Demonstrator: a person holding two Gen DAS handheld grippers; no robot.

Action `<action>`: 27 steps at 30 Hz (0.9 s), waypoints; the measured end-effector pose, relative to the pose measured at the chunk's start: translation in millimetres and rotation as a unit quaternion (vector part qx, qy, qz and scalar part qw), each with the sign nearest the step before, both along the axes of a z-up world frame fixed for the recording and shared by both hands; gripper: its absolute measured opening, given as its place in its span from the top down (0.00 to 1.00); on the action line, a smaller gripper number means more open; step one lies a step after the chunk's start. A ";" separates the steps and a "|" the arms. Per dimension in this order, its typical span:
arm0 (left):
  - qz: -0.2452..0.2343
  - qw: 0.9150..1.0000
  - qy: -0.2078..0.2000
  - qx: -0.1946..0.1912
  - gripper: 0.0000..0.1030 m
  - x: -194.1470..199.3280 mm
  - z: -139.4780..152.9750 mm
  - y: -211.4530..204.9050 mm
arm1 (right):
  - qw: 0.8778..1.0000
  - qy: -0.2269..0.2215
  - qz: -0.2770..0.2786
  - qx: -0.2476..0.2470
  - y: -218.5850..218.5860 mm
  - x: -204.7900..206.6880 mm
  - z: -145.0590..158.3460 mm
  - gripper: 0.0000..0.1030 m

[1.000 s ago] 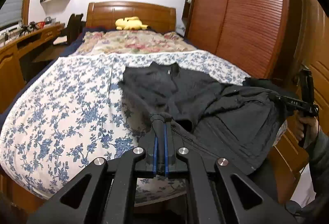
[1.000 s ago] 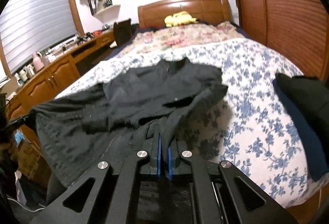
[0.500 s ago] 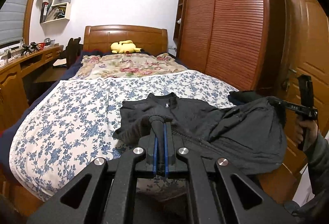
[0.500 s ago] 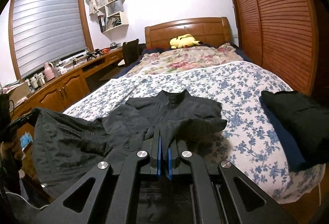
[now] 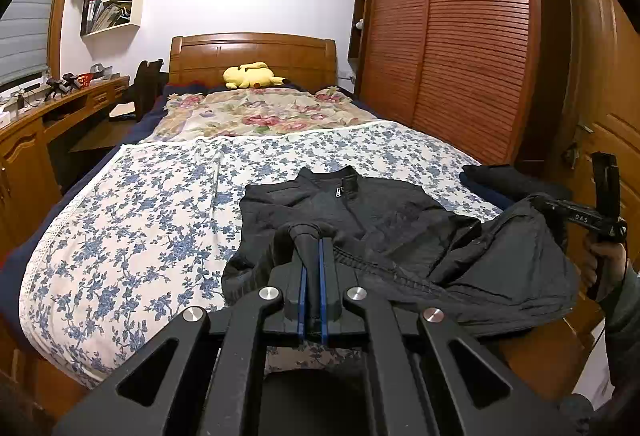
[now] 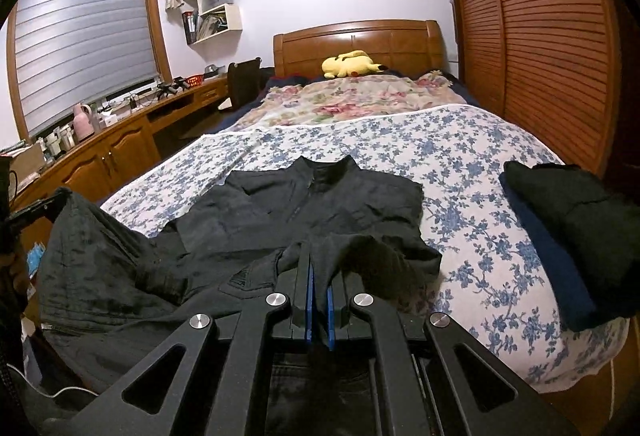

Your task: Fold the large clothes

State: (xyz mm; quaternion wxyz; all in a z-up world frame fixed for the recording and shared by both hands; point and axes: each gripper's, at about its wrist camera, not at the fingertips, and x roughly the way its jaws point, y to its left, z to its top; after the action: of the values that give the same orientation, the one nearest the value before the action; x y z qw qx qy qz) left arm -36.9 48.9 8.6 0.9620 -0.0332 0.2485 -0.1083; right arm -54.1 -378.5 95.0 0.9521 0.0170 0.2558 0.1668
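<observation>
A large black zip-up jacket (image 5: pixel 360 204) lies collar-away on the foot of the bed, its lower part stretched off the near edge; it also shows in the right wrist view (image 6: pixel 304 204). My left gripper (image 5: pixel 311 236) is shut on the jacket's hem at one bottom corner. My right gripper (image 6: pixel 318 256) is shut on the hem at the other corner, and it shows from outside at the right of the left wrist view (image 5: pixel 580 216). The hem hangs taut between the two grippers above the bed edge.
The bed has a blue floral sheet (image 5: pixel 140 228) and a wooden headboard (image 5: pixel 252 52) with a yellow plush toy (image 5: pixel 250 75). Folded dark clothes (image 6: pixel 576 212) lie at the bed's right edge. A wooden desk (image 6: pixel 100 152) runs along the left, slatted wardrobe doors (image 5: pixel 460 36) along the right.
Both grippers have pulled back toward the foot of the bed and tilted up, dragging the jacket nearer the edge and stretching it flatter. Both stay shut on the hem.
</observation>
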 end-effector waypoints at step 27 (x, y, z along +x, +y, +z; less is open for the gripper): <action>0.024 0.999 0.024 -0.008 0.95 155.8 -13.1 24.0 | 1.000 0.017 -0.007 0.002 20.2 167.1 -20.1 0.95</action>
State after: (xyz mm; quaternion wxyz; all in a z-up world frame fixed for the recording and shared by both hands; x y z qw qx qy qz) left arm 118.9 72.9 -4.5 0.9578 -0.0492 0.2697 -0.0861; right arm 113.0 -358.3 74.9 0.9486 0.0238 0.2717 0.1602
